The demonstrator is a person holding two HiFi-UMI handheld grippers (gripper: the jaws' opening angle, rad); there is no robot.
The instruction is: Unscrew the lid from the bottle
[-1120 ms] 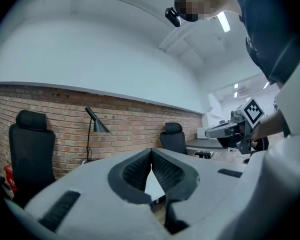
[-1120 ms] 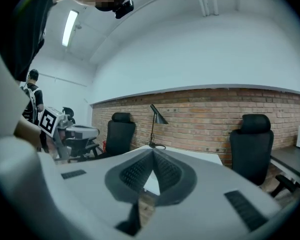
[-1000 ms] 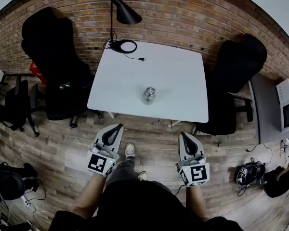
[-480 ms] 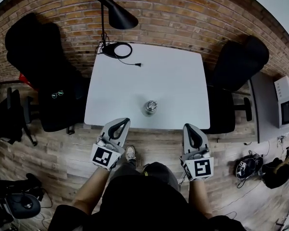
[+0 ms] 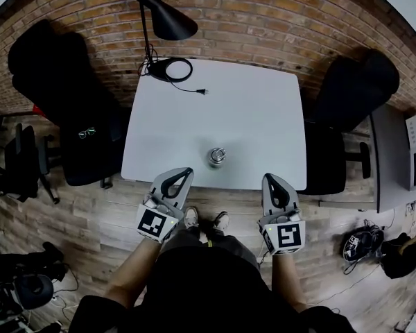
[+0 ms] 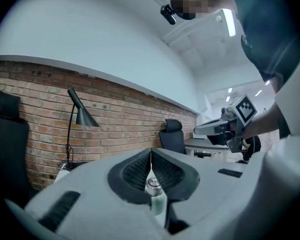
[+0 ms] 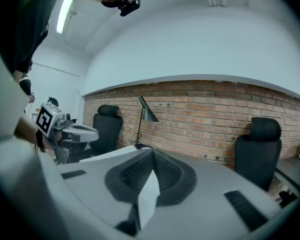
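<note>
bottle (image 5: 216, 156) on table (image 5: 249, 109), near front edge; lamp (image 5: 170, 25) on back-left corner; left chair (image 5: 59, 82), right chair (image 5: 353, 89) flank table; left gripper (image 5: 182, 173), right gripper (image 5: 272, 178) before front edge

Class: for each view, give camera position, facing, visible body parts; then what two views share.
Head view: on the head, down at white square table, small clear metal-capped bottle; forearms, left gripper, right gripper.
Left gripper view: on that gripper, towards bottle; shut jaws, torso.
Right gripper view: likewise, towards red brick wall; shut jaws, torso.
Shared: black cone-shaded lamp, all views.
</note>
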